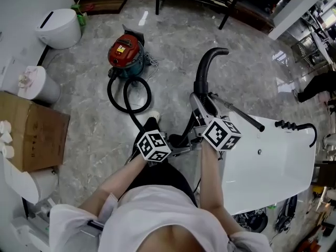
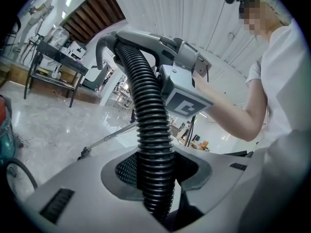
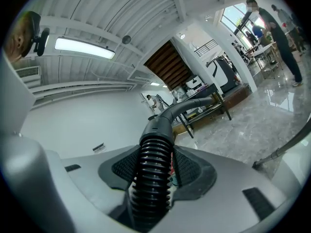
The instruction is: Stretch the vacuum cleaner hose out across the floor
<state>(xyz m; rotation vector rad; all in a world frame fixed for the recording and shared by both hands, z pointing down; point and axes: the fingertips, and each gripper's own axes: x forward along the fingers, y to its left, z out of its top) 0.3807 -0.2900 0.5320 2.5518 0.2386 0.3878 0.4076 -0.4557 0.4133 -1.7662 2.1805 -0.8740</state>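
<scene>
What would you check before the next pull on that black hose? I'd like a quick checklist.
1. Left tool gripping the hose: ok, its pads press the ribs on both sides.
2. Right tool gripping the hose just below the smooth cuff: ok.
3. Hose laid out straight: not ok, a loop lies on the floor beside the red vacuum cleaner.
4. Hose clear of the person's shoe: cannot tell, it runs right past it.
5. Vacuum cleaner standing, not tipped: ok.
</scene>
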